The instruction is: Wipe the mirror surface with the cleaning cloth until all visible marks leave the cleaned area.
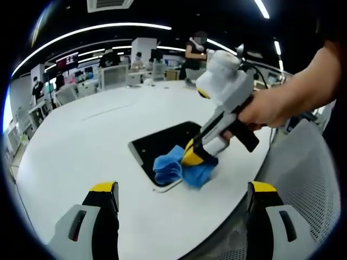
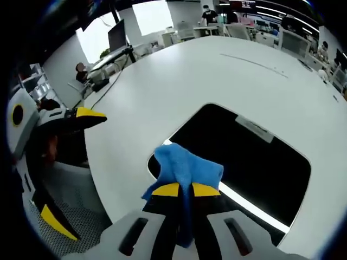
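While my right gripper (image 2: 183, 190) clamps the blue cloth (image 2: 184, 168) against the dark mirror (image 2: 249, 162), my left gripper (image 1: 181, 192) hangs apart, jaws spread, on nothing.

Open-plan office interior. A large round white table (image 1: 92, 135) occupies the foreground, beside a grey mesh-backed chair (image 1: 303, 173). Behind it stand rows of desks (image 1: 116, 76) with monitors (image 2: 116, 35) and seated people (image 1: 37, 86). Long curved ceiling light strips (image 1: 92, 30) run across a dark ceiling; a bright window (image 2: 152, 15) lights the far wall
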{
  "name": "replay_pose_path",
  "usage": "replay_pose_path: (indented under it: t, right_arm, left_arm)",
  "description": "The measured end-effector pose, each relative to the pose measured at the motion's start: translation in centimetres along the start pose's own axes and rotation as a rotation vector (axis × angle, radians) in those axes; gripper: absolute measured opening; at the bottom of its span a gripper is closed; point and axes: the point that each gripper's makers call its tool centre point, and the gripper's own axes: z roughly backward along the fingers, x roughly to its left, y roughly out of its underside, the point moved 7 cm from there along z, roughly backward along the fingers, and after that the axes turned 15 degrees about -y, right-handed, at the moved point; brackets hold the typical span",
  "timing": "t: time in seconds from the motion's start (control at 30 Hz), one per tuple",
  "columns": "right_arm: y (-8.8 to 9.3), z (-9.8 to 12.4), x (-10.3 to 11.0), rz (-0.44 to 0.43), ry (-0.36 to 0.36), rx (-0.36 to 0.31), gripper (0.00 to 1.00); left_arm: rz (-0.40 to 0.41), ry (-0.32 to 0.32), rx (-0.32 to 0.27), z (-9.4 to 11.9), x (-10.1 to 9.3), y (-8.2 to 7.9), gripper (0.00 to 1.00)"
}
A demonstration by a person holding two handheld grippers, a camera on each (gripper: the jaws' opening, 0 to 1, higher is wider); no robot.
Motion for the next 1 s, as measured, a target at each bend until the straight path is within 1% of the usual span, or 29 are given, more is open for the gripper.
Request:
replay_pose_path:
  t: [0.1, 0.47, 0.83, 1.0]
  right_arm:
    - [0.1, 0.0, 0.1, -0.018, 0.0, -0.007, 0.02]
    - [0.6, 0.0, 0.8, -0.043, -0.012, -0.004, 0.01]
    - [1.0, 0.1, 1.2, -0.004, -0.017, 0.014, 0.01]
    - [1.0, 0.1, 1.1, -0.002, -0.017, 0.017, 0.01]
  left_arm:
    - [0.001, 0.0, -0.001, 0.0, 0.0, 0.0, 0.99]
    - [-0.002, 0.0, 0.0, 0.0, 0.0, 0.0, 0.99]
    - [-0.014, 0.005, 0.004, 0.0, -0.1, 0.1, 0.99]
    - [-0.019, 0.006, 0.003, 0.0, -0.1, 0.1, 0.99]
